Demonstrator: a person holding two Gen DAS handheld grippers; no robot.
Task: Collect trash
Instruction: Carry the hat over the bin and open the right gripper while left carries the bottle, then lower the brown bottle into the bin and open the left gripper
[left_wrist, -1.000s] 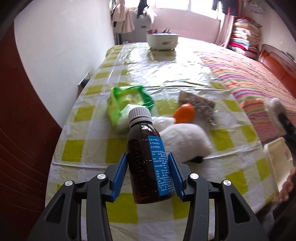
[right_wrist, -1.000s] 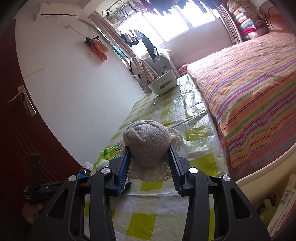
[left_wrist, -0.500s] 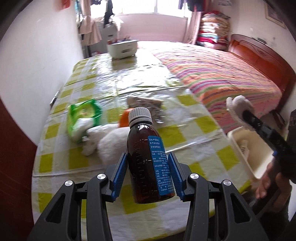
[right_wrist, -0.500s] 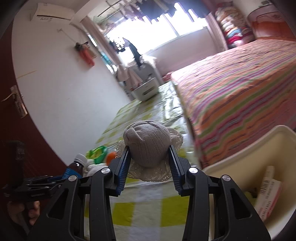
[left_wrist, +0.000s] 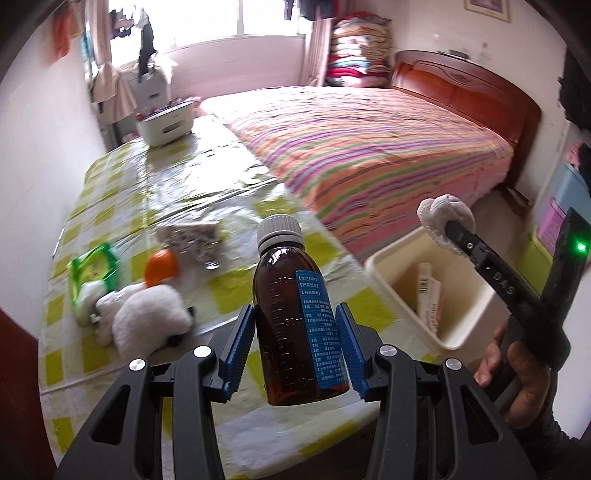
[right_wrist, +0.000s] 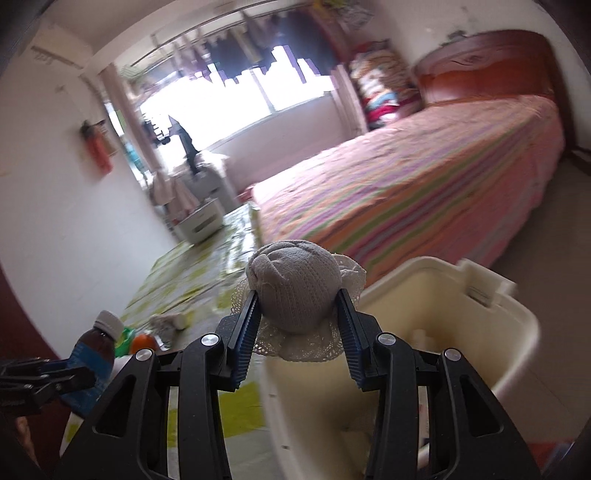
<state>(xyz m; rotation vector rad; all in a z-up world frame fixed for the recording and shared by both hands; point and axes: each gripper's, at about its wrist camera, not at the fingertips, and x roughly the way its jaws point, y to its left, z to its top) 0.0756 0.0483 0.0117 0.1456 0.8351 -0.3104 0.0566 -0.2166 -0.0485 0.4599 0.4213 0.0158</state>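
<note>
Gripping a brown bottle (left_wrist: 300, 325) between its blue pads, the left gripper (left_wrist: 297, 343) holds it upright, white cap on top and blue label facing the camera; both pads press against the bottle's sides, and its base hangs above the near edge of the table (left_wrist: 236, 417). Beyond the bottle, on the yellow-checked tablecloth, lie a fluffy white toy (left_wrist: 146, 314), an orange ball (left_wrist: 161, 265) just past it, a green packet (left_wrist: 94, 275) to the left, and a crumpled silvery wrapper (left_wrist: 192, 236) farther back. Far down the table stands a white storage box (left_wrist: 166, 123).

To the right of the left gripper, beside the table's edge, sits a cream bin (left_wrist: 384, 273) with a tube-like item (left_wrist: 428, 295) standing inside it. The right gripper (right_wrist: 298, 314) is clamped on a balled-up white sock (right_wrist: 295, 291) with a lace cuff, its pads pressing in on both sides. The sock is held over the near rim of the bin, whose opening lies below and to the right of the fingers. A hand (left_wrist: 517, 373) holds this gripper's handle. A striped bed (left_wrist: 369, 147) fills the room beyond the bin.
</note>
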